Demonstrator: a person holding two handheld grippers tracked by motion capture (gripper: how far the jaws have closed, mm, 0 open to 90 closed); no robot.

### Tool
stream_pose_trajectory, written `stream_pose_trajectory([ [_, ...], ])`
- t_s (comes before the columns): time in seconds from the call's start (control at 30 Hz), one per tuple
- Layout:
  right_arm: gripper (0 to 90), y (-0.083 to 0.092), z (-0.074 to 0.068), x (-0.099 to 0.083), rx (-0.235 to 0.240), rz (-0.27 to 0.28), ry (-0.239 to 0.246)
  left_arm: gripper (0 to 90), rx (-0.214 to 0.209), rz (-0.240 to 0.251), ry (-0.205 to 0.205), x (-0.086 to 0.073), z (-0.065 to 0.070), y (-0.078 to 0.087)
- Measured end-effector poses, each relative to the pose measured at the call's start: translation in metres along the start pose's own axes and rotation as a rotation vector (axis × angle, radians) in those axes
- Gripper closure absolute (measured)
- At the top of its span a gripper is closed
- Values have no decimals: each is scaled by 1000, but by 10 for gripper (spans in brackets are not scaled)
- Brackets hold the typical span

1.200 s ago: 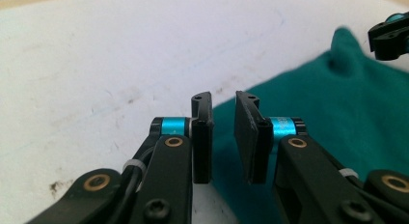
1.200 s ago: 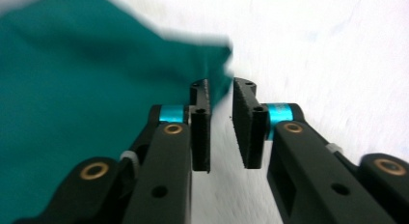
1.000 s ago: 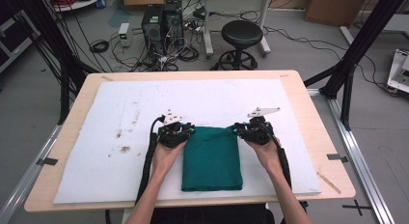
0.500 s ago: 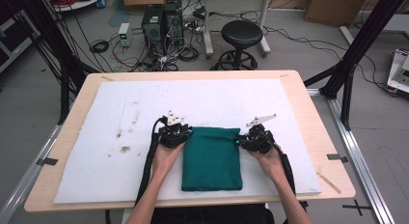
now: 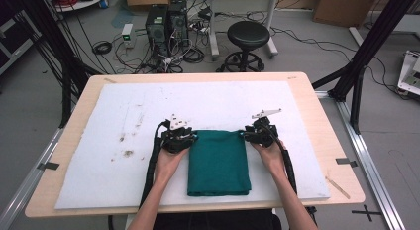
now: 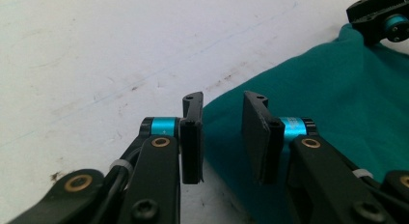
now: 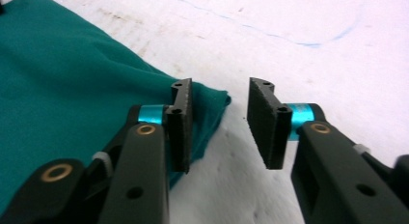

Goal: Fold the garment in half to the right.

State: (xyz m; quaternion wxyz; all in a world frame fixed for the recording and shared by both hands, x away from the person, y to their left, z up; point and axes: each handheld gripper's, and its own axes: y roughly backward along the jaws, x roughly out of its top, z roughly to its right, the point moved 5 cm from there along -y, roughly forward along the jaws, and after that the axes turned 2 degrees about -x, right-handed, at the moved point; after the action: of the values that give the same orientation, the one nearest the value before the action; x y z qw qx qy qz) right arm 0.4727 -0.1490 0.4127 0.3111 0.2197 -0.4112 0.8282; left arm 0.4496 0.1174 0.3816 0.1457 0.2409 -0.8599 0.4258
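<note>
High view: green cloth (image 5: pixel 218 162) folded flat on white desk (image 5: pixel 124 121), left tool (image 5: pixel 182 139) and right tool (image 5: pixel 257 136) at far corners, jaws just opening and holding nothing, fold looking done.

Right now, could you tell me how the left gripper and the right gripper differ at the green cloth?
The left gripper straddles the green cloth's far-left corner; the right gripper straddles its far-right corner. Cloth lies under the left gripper's right jaw, but under the right gripper's left jaw. Both have just been opening, pressing nothing.
</note>
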Motion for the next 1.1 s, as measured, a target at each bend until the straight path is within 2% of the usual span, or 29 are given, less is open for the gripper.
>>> stream_pose_trajectory([
  [0.03, 590, 6, -2, 0, 2, 11, 3, 674, -20, 15, -1, 1, 2, 5],
  [0.1, 560, 20, -11, -1, 34, 50, 24, 659, -71, 41, 2, 0, 6, 15],
  [0.17, 551, 35, -25, -5, 95, 81, 54, 647, -143, 56, -4, -3, 14, 26],
  [0.2, 549, 40, -34, -8, 124, 84, 80, 643, -178, 52, -22, -6, 20, 31],
  [0.27, 551, 47, -51, -18, 182, 78, 122, 633, -204, 19, -74, -15, 29, 38],
  [0.33, 557, 48, -62, -29, 222, 58, 141, 631, -229, -20, -107, -24, 34, 40],
  [0.4, 570, 45, -70, -42, 259, 15, 147, 630, -215, -69, -139, -34, 37, 38],
  [0.47, 576, 40, -71, -50, 231, -9, 169, 624, -199, -98, -150, -41, 36, 35],
  [0.5, 577, 39, -70, -53, 215, -23, 173, 614, -200, -97, -144, -42, 36, 36],
  [0.57, 570, 41, -70, -56, 211, -13, 166, 576, -207, -82, -138, -41, 37, 44],
  [0.67, 537, 53, -76, -58, 236, 9, 166, 544, -262, -19, -145, -39, 47, 62],
  [0.73, 526, 60, -82, -61, 251, 23, 176, 537, -292, 2, -168, -42, 54, 70],
  [0.83, 518, 65, -91, -69, 263, 30, 200, 527, -329, -27, -208, -53, 66, 75],
  [0.93, 519, 66, -93, -78, 264, 24, 225, 526, -329, -85, -250, -69, 72, 73],
  [0.97, 523, 66, -93, -81, 259, 22, 226, 524, -320, -104, -255, -74, 72, 71],
  [1.1, 521, 69, -93, -91, 247, 35, 254, 516, -335, -107, -242, -78, 70, 74],
])
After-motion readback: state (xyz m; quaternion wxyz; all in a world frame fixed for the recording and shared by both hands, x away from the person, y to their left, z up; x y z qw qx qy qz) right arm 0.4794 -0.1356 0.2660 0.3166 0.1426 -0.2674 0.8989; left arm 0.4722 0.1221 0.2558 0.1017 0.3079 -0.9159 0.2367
